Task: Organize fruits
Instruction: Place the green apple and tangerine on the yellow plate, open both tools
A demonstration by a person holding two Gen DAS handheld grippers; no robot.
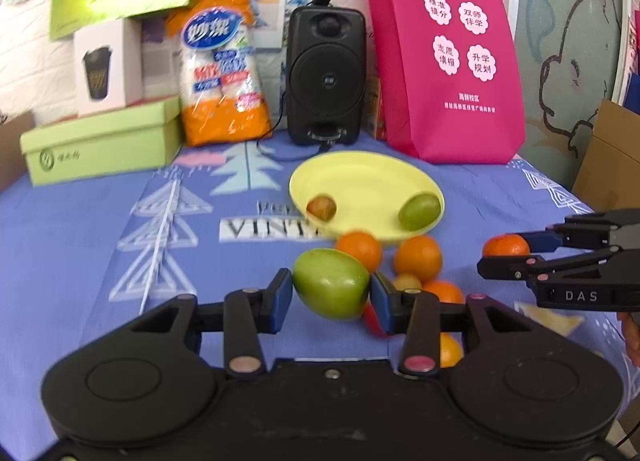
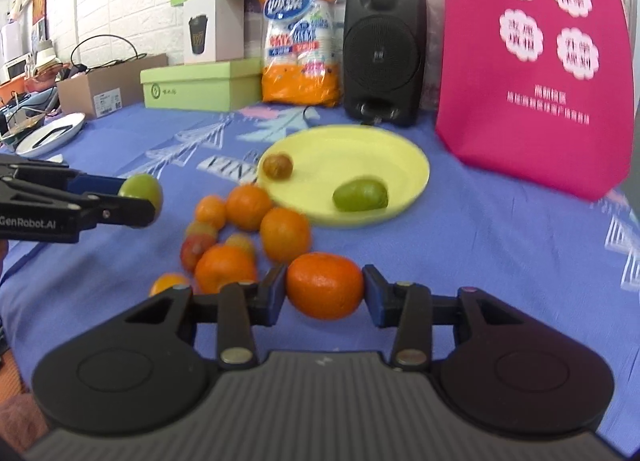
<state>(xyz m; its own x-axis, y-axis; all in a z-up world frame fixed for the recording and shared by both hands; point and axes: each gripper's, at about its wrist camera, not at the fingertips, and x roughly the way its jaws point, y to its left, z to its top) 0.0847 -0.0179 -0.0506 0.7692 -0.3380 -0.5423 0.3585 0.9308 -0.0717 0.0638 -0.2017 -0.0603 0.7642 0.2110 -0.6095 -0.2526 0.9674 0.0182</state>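
My left gripper (image 1: pixel 330 295) is shut on a green fruit (image 1: pixel 331 281) and holds it just above the blue cloth. In the right wrist view the same gripper (image 2: pixel 150 197) shows at the left with the green fruit (image 2: pixel 138 186). My right gripper (image 2: pixel 325 293) is shut on an orange (image 2: pixel 325 281); the left wrist view shows it (image 1: pixel 494 255) at the right with that orange (image 1: pixel 506 245). Beyond them sits a yellow plate (image 2: pixel 360 141), which holds a brownish fruit (image 2: pixel 278 166) and a green fruit (image 2: pixel 361 194). Several oranges (image 2: pixel 248 207) and small fruits lie loose in front of the plate.
Behind the plate stand a black speaker (image 1: pixel 326 73), a pink bag (image 1: pixel 452 61), an orange tissue pack (image 1: pixel 220 73) and a green box (image 1: pixel 100 145). A white plate (image 2: pixel 52 133) and a cardboard box (image 2: pixel 108 89) sit far left.
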